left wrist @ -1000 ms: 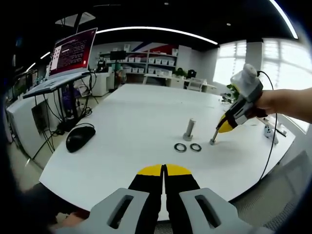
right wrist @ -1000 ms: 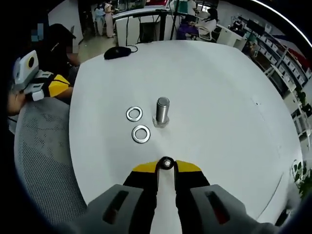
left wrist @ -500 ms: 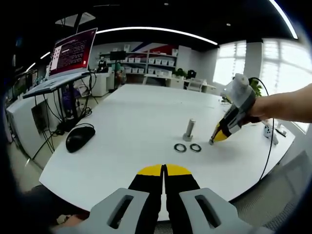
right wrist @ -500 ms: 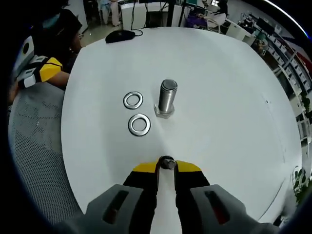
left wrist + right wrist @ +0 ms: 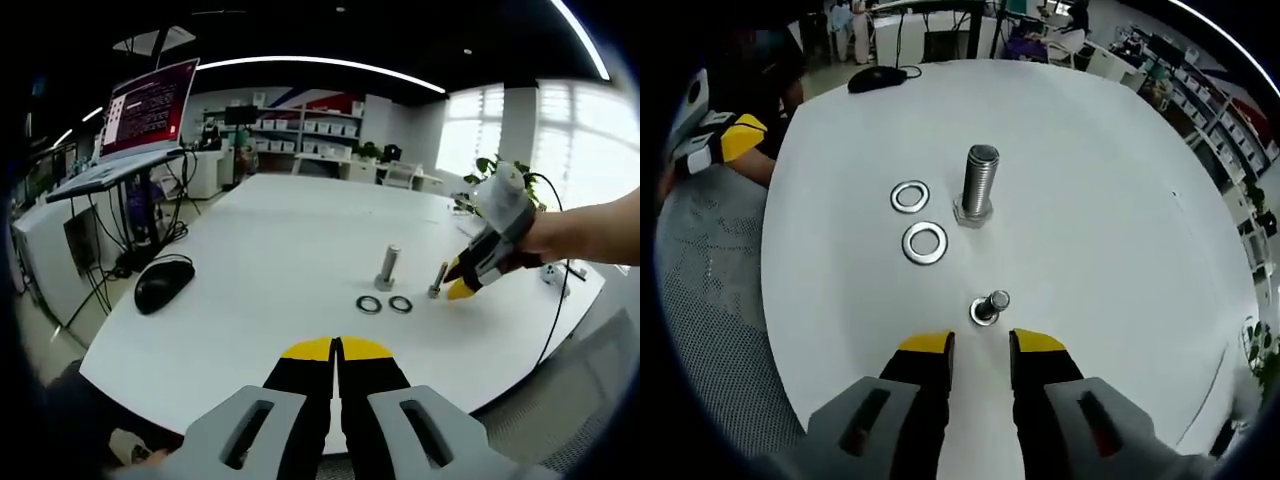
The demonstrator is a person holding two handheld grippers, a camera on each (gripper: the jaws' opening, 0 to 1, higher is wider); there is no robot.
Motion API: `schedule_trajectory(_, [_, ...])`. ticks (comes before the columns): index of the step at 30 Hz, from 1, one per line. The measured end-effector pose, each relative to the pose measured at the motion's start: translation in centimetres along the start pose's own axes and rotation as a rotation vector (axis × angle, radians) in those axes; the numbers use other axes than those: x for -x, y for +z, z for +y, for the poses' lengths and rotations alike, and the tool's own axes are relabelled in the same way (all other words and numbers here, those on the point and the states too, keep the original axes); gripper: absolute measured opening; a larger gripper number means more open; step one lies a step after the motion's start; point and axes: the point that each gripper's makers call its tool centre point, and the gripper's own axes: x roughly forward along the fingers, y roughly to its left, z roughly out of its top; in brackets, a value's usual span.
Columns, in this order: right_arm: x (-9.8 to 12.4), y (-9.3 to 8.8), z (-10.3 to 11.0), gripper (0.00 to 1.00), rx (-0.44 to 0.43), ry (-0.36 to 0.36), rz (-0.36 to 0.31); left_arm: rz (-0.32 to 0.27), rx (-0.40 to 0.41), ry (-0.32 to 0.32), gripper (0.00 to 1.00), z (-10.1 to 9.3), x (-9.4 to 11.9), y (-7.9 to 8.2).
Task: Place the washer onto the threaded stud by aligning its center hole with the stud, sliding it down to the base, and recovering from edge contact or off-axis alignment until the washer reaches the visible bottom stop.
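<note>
White tabletop [image 5: 1110, 180] carries the upright threaded stud [image 5: 979, 186], two washers [image 5: 924, 242] flat beside it and a small bolt [image 5: 988, 306] standing just ahead of your right gripper [image 5: 981, 352], fingers parted and empty, while your left gripper [image 5: 337, 350] shows fingers pressed together.

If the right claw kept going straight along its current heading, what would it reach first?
Probably the small bolt standing just ahead of the open right claw; beyond it, the large threaded stud. Depth is approximate.
</note>
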Motion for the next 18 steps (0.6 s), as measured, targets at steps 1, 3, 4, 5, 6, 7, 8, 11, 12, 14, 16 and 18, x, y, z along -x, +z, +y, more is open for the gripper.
schedule_trajectory(1, [0.4, 0.4, -0.2, 0.25, -0.018, -0.026, -0.04, 0.0, 0.0, 0.0, 0.0, 0.0, 0.0, 0.0])
schedule_trajectory(3, [1.3, 0.9, 0.0, 0.24, -0.027, -0.044, -0.116, -0.002, 0.0, 0.001, 0.0, 0.0, 0.0, 0.0])
schedule_trajectory(4, [1.7, 0.9, 0.0, 0.24, -0.025, -0.059, -0.128, -0.002, 0.0, 0.001, 0.0, 0.0, 0.0, 0.0])
schedule_trajectory(5, [2.4, 0.8, -0.3, 0.24, -0.022, -0.091, -0.148, -0.002, 0.0, 0.0, 0.0, 0.0, 0.0, 0.0])
schedule_trajectory(6, [2.8, 0.9, -0.3, 0.24, -0.029, -0.106, -0.166, -0.001, -0.001, 0.001, 0.0, 0.0, 0.0, 0.0])
schedule_trajectory(7, [3.3, 0.9, -0.2, 0.24, -0.05, -0.11, -0.191, 0.0, -0.001, 0.001, 0.0, 0.0, 0.0, 0.0])
schedule_trajectory(8, [3.7, 0.9, -0.1, 0.24, -0.079, -0.114, -0.213, 0.001, -0.001, 0.001, 0.0, 0.0, 0.0, 0.0])
schedule_trajectory(11, [5.4, 0.1, 0.6, 0.24, -0.093, -0.121, -0.239, -0.001, -0.002, 0.002, 0.0, 0.0, 0.0, 0.0])
schedule_trajectory(12, [6.0, -0.1, 0.8, 0.24, -0.092, -0.126, -0.26, -0.002, -0.003, 0.001, 0.0, 0.0, 0.0, 0.0])
schedule_trajectory(14, [7.6, -0.1, 1.2, 0.24, -0.13, -0.129, -0.324, 0.003, -0.004, 0.002, 0.0, 0.0, 0.0, 0.0])
schedule_trajectory(16, [9.4, -0.2, 1.1, 0.23, -0.184, -0.16, -0.393, 0.008, -0.006, 0.002, 0.0, 0.0, 0.0, -0.1])
schedule_trajectory(18, [10.9, -0.4, 1.2, 0.22, -0.202, -0.179, -0.44, 0.009, -0.008, 0.003, 0.0, 0.0, 0.0, -0.1])
